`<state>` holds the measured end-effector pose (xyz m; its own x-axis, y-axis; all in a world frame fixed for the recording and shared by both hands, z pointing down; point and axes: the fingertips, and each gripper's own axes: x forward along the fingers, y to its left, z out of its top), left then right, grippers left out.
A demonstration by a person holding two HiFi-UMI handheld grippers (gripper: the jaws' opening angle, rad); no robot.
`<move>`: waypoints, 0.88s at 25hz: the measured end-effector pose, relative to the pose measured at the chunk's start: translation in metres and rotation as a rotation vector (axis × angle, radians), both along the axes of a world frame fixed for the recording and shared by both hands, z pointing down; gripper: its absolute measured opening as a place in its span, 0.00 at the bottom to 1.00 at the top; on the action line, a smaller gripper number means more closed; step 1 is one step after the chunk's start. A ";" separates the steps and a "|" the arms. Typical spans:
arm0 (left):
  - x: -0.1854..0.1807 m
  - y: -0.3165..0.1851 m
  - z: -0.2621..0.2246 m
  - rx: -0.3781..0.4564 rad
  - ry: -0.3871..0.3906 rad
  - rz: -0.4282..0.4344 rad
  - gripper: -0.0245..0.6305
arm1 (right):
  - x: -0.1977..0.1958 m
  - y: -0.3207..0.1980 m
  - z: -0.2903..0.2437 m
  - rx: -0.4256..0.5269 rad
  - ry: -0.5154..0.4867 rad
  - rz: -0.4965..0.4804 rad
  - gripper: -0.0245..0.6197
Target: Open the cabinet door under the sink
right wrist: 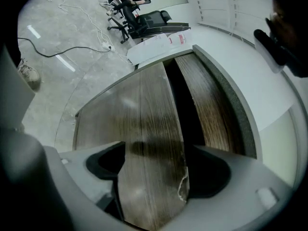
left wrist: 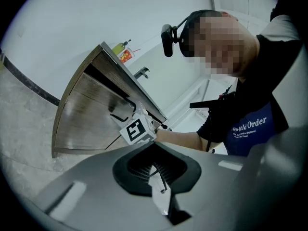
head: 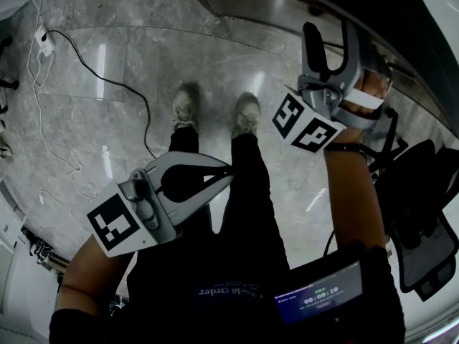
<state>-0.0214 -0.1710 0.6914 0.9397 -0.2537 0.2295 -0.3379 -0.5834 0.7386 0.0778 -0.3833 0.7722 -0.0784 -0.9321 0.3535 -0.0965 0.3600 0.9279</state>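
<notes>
At the cabinet door (right wrist: pixel 144 105), fingers (right wrist: pixel 240 191) of the right gripper (right wrist: pixel 156 150) stand apart

Dark wood-grain cabinet door (right wrist: pixel 149 143), upright, slightly ajar, its free edge chipped.

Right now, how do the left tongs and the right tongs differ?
The left tongs are shut and empty; the right tongs stand wide open. The left tongs hang above the floor; the right tongs have the edge of the cabinet door between them, unpressed. Both carry marker cubes.
</notes>
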 end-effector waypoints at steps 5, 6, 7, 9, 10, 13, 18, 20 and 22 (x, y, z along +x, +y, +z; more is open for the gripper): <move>-0.008 -0.005 -0.003 -0.007 0.008 -0.010 0.04 | -0.005 0.012 -0.001 -0.176 -0.030 0.002 0.64; -0.009 -0.006 -0.005 -0.006 0.011 -0.010 0.04 | -0.006 0.016 -0.003 -0.223 -0.044 -0.003 0.64; -0.009 -0.006 -0.007 -0.005 0.014 -0.007 0.04 | -0.006 0.020 -0.005 -0.271 -0.062 -0.007 0.64; -0.008 -0.006 -0.012 -0.003 0.016 0.002 0.04 | -0.006 0.025 -0.010 -0.365 -0.101 -0.008 0.61; -0.007 -0.006 -0.014 -0.002 0.018 0.005 0.04 | -0.006 0.027 -0.013 -0.410 -0.118 -0.005 0.59; -0.008 -0.007 -0.019 -0.005 0.024 0.007 0.04 | -0.007 0.032 -0.021 -0.562 -0.182 0.018 0.51; -0.012 -0.007 -0.027 -0.012 0.038 0.013 0.04 | -0.011 0.043 -0.026 -0.840 -0.233 0.020 0.47; -0.013 -0.006 -0.032 -0.015 0.049 0.015 0.04 | -0.011 0.052 -0.027 -0.933 -0.220 0.023 0.46; -0.016 -0.008 -0.037 -0.014 0.061 0.011 0.04 | -0.012 0.057 -0.027 -1.001 -0.217 0.042 0.42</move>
<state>-0.0371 -0.1794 0.6542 0.9548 -0.2402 0.1749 -0.2853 -0.5765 0.7657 0.0659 -0.3260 0.7456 -0.2073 -0.2212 0.9529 -0.2566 0.9523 0.1653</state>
